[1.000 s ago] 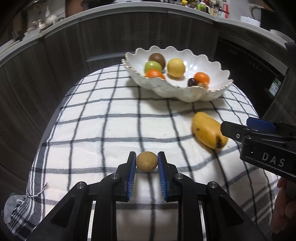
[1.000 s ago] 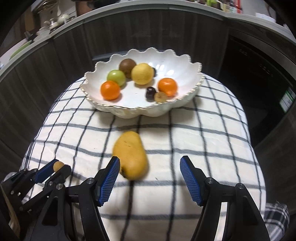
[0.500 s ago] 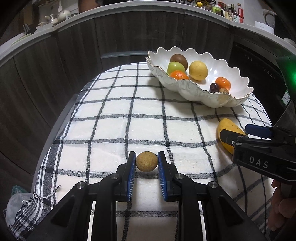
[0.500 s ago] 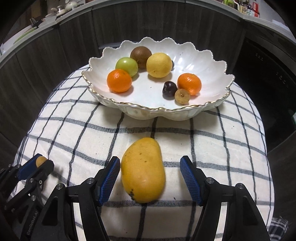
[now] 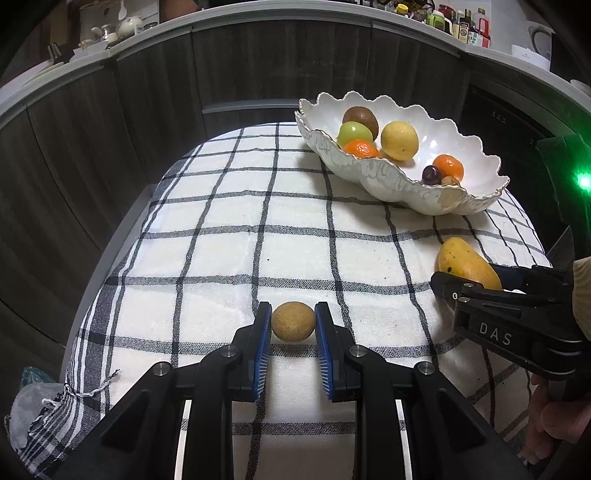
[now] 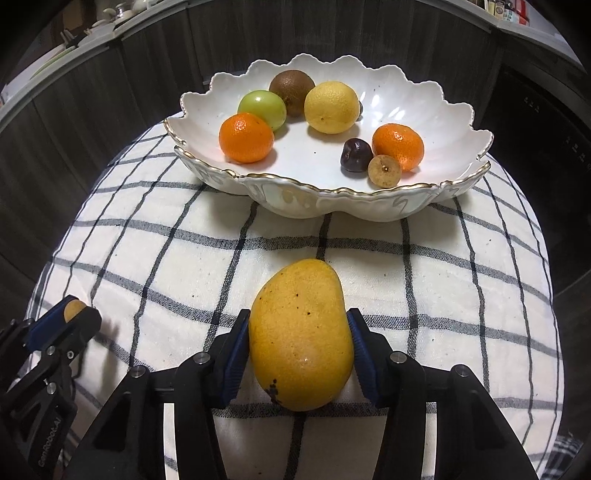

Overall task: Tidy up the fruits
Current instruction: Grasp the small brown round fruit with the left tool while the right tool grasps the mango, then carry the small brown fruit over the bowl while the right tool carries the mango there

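My left gripper (image 5: 293, 325) is shut on a small round tan fruit (image 5: 293, 321), low over the checked cloth (image 5: 229, 236). My right gripper (image 6: 299, 332) has closed its blue pads against both sides of a yellow mango (image 6: 301, 332) that lies on the cloth. The mango also shows in the left wrist view (image 5: 467, 267), behind the right gripper (image 5: 476, 284). The left gripper shows at the lower left of the right wrist view (image 6: 68, 319). A white scalloped bowl (image 6: 332, 199) at the far side holds two oranges, a lemon, a green fruit, a kiwi and small fruits.
The cloth covers a small round table with dark cabinet fronts (image 5: 110, 122) curving close behind it. A counter with bottles (image 5: 461, 22) runs above. A crumpled bag (image 5: 26, 402) lies below the table's left edge.
My right gripper moved forward around the mango and its pads closed from wide open onto its sides. My left gripper kept its hold on the tan fruit and swung slightly left.
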A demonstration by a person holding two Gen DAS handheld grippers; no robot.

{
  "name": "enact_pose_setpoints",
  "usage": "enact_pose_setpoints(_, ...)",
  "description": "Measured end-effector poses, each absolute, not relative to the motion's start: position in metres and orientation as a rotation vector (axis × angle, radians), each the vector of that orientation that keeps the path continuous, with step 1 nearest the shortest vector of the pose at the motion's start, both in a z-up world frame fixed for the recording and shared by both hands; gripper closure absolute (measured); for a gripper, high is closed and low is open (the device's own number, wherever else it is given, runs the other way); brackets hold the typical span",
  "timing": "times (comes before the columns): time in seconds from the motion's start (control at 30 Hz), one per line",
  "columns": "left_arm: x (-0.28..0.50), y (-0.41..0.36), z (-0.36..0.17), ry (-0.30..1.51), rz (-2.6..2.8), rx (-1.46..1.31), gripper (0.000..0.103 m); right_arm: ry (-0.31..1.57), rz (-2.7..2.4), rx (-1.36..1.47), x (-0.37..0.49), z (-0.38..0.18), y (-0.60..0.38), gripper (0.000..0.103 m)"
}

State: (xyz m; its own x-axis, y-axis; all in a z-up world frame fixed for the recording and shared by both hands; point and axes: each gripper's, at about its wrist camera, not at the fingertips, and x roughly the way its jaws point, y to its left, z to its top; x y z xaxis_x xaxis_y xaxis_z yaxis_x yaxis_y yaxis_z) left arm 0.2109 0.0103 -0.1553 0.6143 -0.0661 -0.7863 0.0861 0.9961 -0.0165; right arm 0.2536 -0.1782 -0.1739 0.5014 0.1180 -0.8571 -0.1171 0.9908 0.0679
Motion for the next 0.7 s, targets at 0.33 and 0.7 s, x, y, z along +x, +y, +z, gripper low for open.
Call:
enact_pose_setpoints(0.33,0.208,0.004,-0.15,0.893,-0.116,0.015,0.079,0.997,0.131,0.027,0.243,-0.157,-0.188,0.053)
enact_pose_setpoints(0.7,0.209,-0.019,-0.127,0.863,-0.174,0.02,0.079,0.932,0.13,0.059,0.236,-0.122,-0.209,0.053)
